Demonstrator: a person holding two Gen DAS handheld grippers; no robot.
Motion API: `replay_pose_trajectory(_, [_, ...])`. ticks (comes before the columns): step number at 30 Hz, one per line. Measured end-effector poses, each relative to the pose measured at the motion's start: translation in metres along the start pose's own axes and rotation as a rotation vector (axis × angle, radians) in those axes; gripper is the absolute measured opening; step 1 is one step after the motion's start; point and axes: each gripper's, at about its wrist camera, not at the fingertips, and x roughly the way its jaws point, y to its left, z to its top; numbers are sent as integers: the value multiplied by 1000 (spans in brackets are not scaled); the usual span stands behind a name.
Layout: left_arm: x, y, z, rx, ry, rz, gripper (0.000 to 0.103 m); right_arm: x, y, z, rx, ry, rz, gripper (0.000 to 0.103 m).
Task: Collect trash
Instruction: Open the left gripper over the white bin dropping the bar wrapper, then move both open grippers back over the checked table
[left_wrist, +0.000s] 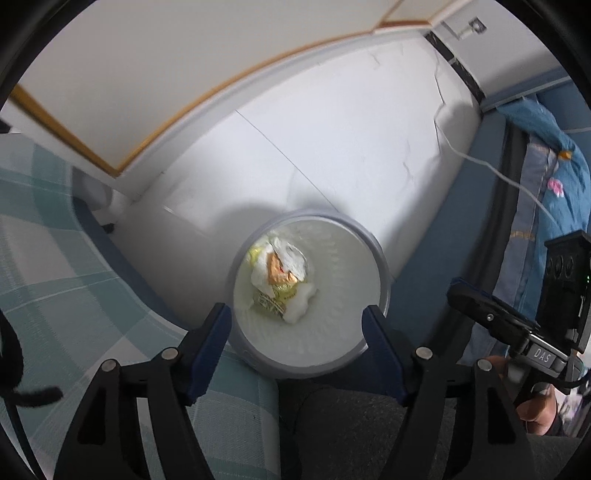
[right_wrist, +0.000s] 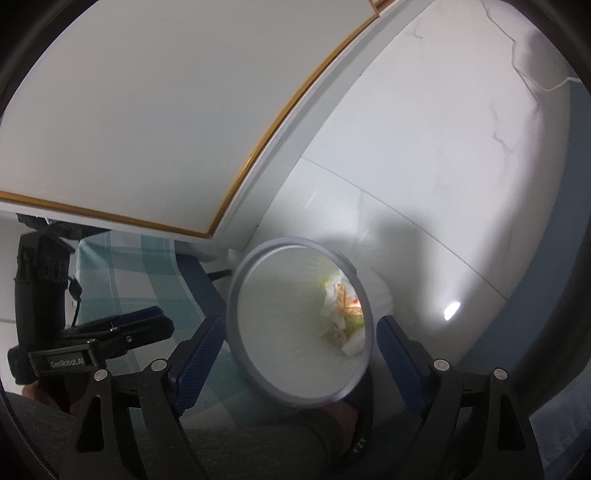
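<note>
Two grippers poised over my trash bin, both spread wide, gripping nothing.

I see my left gripper (left_wrist: 295, 317) and right gripper (right_wrist: 299, 332) straddling the round bin (left_wrist: 382, 266) on the white floor (left_wrist: 351, 147); crumpled wrappers and tissue (left_wrist: 279, 273) lie at its bottom.

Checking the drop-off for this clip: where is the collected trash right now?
The crumpled trash lies at the bottom of the white bin on the floor, seen centre in the left wrist view between the open left gripper fingers, beside the checked bedding.
</note>
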Motion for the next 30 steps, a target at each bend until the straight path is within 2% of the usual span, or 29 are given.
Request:
replay_pose_trajectory(3, [-19,5,-3,-41,-71,12,70,-14,3,3,-3,-34,0,86])
replay_pose_trajectory(6, [-45,13,-9,-106,-164,107,70,-30,11,7,-18,-79,10,88])
replay_pose_trajectory(11, [-97,21,-30,-179,-344,154,70,-77,36,12,-93,-241,23,88])
replay_pose_trajectory(15, [-139,28,-50,-237,-474,237,70,-119,72,12,-205,-370,-2,89])
replay_pose_trajectory(19, [-181,38,-79,-272,-596,266,70,-159,116,0,-313,-510,-7,97])
replay_pose_trajectory(25, [-229,67,-127,-351,-729,275,70,-197,183,-28,-418,-626,86,103])
replay_pose_trajectory(28, [-245,79,-142,-388,-778,292,79,-210,214,-43,-479,-647,148,103])
replay_pose_trajectory(30, [-256,89,-158,-414,-820,308,81,-214,235,-56,-528,-664,184,103])
